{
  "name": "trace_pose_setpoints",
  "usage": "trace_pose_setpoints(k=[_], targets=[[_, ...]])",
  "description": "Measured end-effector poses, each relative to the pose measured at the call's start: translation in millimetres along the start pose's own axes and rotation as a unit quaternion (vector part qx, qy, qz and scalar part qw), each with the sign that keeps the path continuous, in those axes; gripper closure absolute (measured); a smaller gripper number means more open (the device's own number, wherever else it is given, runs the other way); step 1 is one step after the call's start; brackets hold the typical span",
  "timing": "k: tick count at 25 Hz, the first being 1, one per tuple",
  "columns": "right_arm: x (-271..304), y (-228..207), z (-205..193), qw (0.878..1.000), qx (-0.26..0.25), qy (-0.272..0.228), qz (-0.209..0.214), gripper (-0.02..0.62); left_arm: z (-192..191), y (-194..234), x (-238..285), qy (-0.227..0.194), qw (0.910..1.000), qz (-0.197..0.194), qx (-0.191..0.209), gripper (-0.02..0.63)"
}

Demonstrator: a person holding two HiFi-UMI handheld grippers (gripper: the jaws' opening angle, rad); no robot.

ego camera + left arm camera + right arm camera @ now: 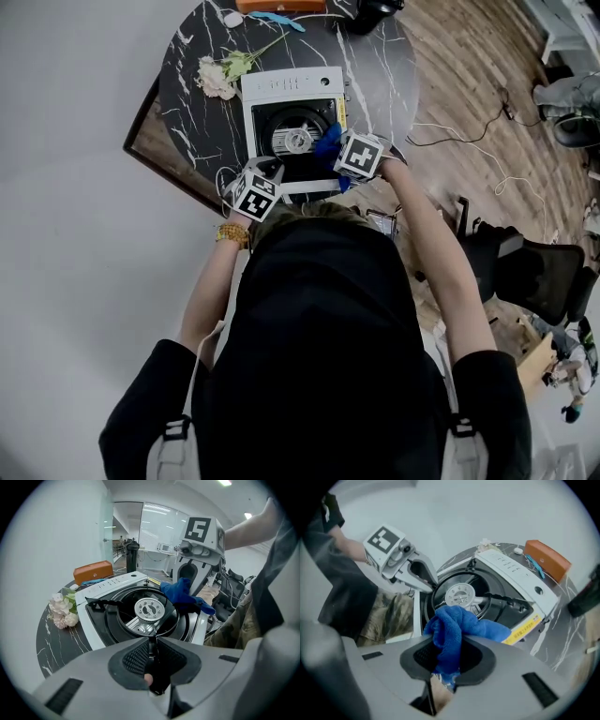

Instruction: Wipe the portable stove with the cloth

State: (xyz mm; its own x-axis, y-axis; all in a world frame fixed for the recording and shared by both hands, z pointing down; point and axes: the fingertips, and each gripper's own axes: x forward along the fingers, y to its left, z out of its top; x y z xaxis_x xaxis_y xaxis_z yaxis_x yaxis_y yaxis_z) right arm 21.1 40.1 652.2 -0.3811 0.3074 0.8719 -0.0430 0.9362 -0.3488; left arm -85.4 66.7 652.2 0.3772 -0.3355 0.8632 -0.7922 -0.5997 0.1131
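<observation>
The white portable stove [291, 89] sits on a round black marble table [187, 103], its silver burner [149, 609] ringed by a black pan support. My left gripper [152, 645] is at the stove's near left corner, its jaws closed on the stove's thin near edge. My right gripper [450, 641] is shut on a bunched blue cloth [457, 625]. The cloth [328, 142] hangs over the stove's right side, just beside the burner [460, 594]. In the head view the right gripper's marker cube [361, 155] hides the jaws.
Pale flowers [217, 75] lie on the table left of the stove. An orange case [547, 557] sits at the table's far edge. A dark office chair [534, 272] and loose cables [469, 131] are on the wooden floor to the right.
</observation>
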Motion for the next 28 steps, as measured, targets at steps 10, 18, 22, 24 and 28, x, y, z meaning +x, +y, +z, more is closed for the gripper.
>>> trace_pose_setpoints(k=[10, 18, 22, 24, 28], targets=[[-93, 34, 52, 0.912, 0.105, -0.396, -0.027, 0.526, 55, -4, -51, -0.141, 0.9296, -0.229, -0.252, 0.415], [-82, 65, 98, 0.905, -0.05, -0.384, -0.178, 0.523, 117, -55, -84, -0.18, 0.8318, -0.439, -0.289, 0.368], [-71, 50, 79, 0.912, -0.04, -0.342, -0.225, 0.463, 115, -38, -67, -0.15, 0.868, -0.385, -0.275, 0.462], [-66, 40, 59, 0.913, 0.0, -0.326, -0.243, 0.457, 113, -10, -51, -0.115, 0.9076, -0.317, -0.25, 0.482], [-49, 20, 3, 0.915, 0.101, -0.267, -0.285, 0.457, 113, 62, -12, 0.016, 0.9847, -0.151, -0.087, 0.487]])
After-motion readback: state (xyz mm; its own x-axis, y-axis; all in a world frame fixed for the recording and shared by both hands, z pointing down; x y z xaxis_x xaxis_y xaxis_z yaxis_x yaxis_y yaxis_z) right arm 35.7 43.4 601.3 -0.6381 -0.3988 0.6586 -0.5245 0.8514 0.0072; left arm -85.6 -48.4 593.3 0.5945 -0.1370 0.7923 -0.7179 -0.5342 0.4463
